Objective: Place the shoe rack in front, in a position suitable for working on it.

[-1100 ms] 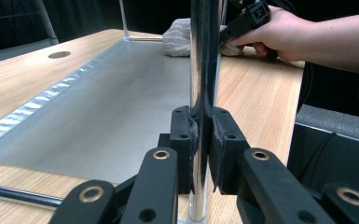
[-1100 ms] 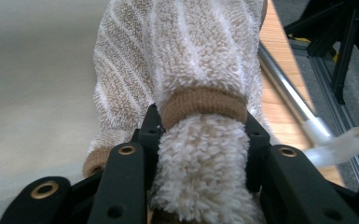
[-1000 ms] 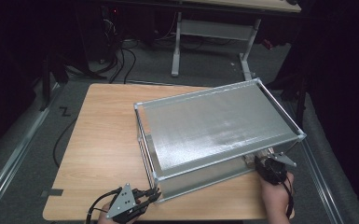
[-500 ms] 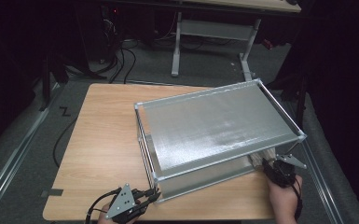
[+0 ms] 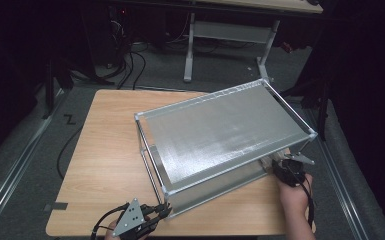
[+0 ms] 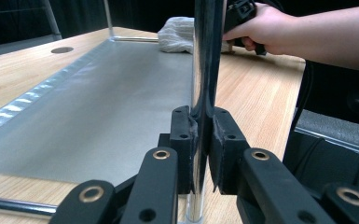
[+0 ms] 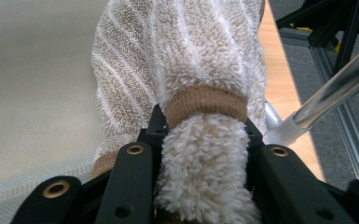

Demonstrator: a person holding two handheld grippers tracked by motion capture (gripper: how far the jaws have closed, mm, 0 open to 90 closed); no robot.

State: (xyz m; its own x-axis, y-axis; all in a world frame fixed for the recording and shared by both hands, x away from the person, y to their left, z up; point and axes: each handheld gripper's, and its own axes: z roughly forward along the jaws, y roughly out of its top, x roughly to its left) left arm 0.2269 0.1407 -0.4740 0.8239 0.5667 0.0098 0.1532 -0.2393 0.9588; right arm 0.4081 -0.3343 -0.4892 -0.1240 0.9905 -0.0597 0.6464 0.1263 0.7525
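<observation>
A two-tier metal rack [image 5: 225,135] stands askew on the wooden table [image 5: 105,150]. My left gripper [image 5: 166,209] is at the rack's near left corner, and in the left gripper view its pads [image 6: 184,130] are shut on the upright chrome post [image 6: 205,56]. My right gripper [image 5: 280,167] is at the rack's near right corner, under the top shelf. Its jaws have just been closing with a fluffy white and tan striped towel [image 7: 200,51] between them, and they now pinch it at its tan hem. The towel [image 6: 177,35] lies on the lower shelf [image 6: 112,93].
A chrome corner post [image 7: 335,88] slants close to the right of the towel. The table's right edge is just beyond it, with floor rails [image 5: 350,185] below. Another table's frame [image 5: 230,35] and cables [image 5: 125,60] are on the floor behind.
My right hand drew a little toward the table's front right, then moved back in toward the rack's corner. The left gripper and the rack have stayed put.
</observation>
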